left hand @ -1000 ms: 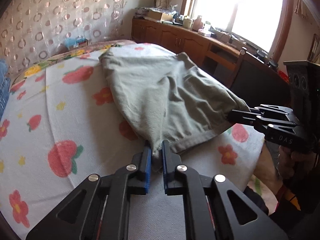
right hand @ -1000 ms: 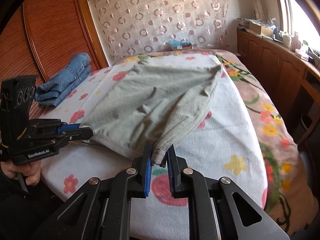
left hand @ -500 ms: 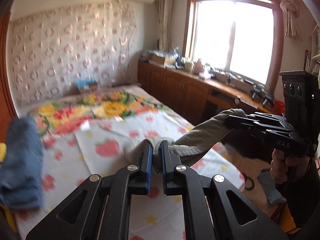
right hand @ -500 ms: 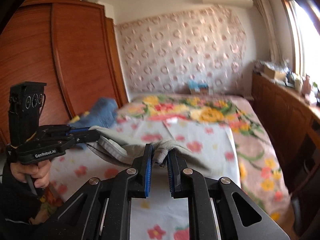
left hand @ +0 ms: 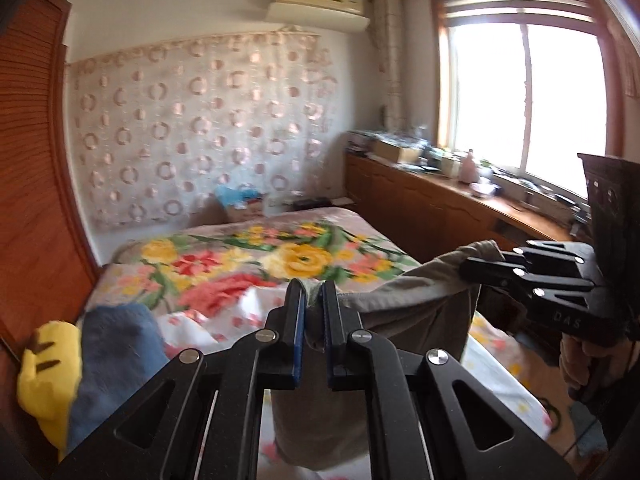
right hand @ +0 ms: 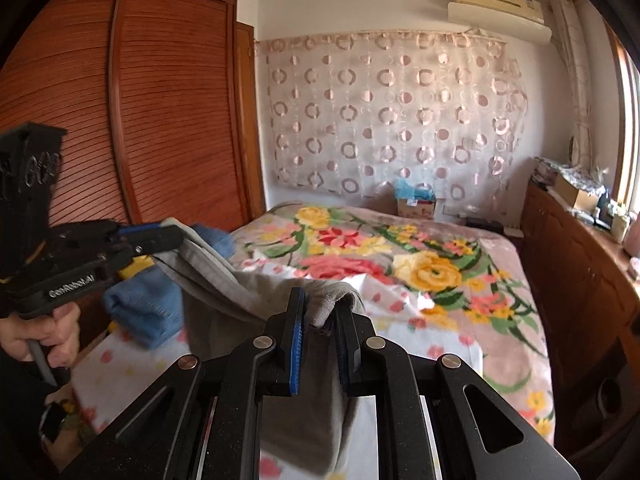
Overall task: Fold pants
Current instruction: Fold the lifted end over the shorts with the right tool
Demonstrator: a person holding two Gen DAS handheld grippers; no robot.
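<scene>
Both sets of jaws are clamped on the grey pants (left hand: 404, 304): the left gripper (left hand: 313, 312) and the right gripper (right hand: 320, 320) each pinch a corner, holding the cloth up off the bed (right hand: 460, 280) so it hangs straight toward six o'clock, ready for folding.

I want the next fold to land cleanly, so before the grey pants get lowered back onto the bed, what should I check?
1. Left gripper shut on the grey pants: ok.
2. Right gripper shut on the same edge: ok.
3. Edge between the grippers taut: not ok, it sags.
4. Pants clear of the bed: cannot tell, the lower end is hidden.
5. Landing spot free: cannot tell; the blue folded jeans lie close on the left.
</scene>
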